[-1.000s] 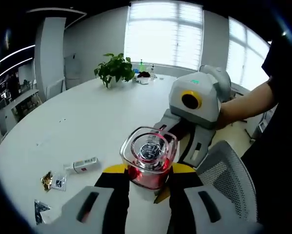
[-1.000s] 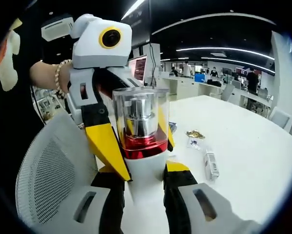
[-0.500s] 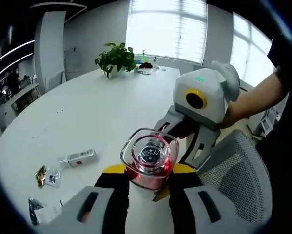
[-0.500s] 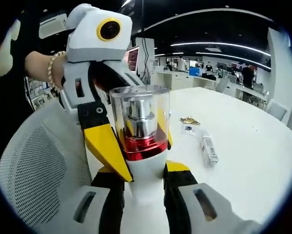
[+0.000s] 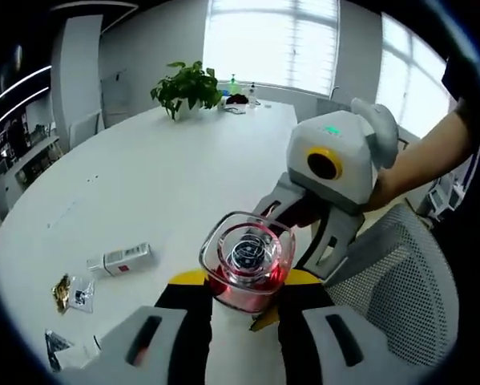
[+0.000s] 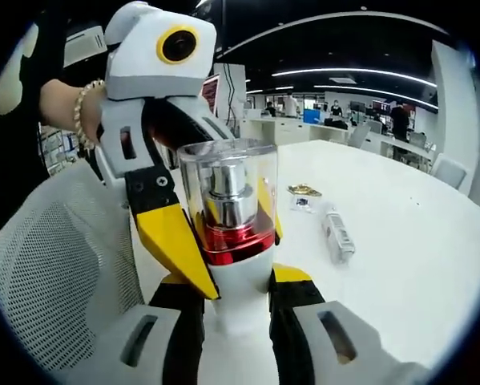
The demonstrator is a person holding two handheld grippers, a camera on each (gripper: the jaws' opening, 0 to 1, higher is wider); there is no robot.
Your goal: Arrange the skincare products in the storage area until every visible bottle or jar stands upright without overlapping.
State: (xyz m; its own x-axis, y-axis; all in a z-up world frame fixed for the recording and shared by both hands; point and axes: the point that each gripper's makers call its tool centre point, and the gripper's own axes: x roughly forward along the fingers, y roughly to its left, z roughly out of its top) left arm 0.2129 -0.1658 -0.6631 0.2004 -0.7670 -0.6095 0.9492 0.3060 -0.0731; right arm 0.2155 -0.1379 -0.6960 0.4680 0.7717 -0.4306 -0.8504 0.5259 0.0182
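Nothing shifted except my cameras, both grippers (image 6: 231, 309) (image 5: 244, 309) stayed clamped on the bottle (image 6: 230, 204), which opposing pulls could tip.

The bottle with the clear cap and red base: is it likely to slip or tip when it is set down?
The bottle looks tall and narrow, so probably tippy. Its glossy cap may slip. Both tools, left and right, grip it.

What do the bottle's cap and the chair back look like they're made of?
The bottle's cap looks like clear glossy plastic or glass: a silver pump shows through it above a shiny red collar. The chair back looks like pale woven mesh, with a fine grid of holes.
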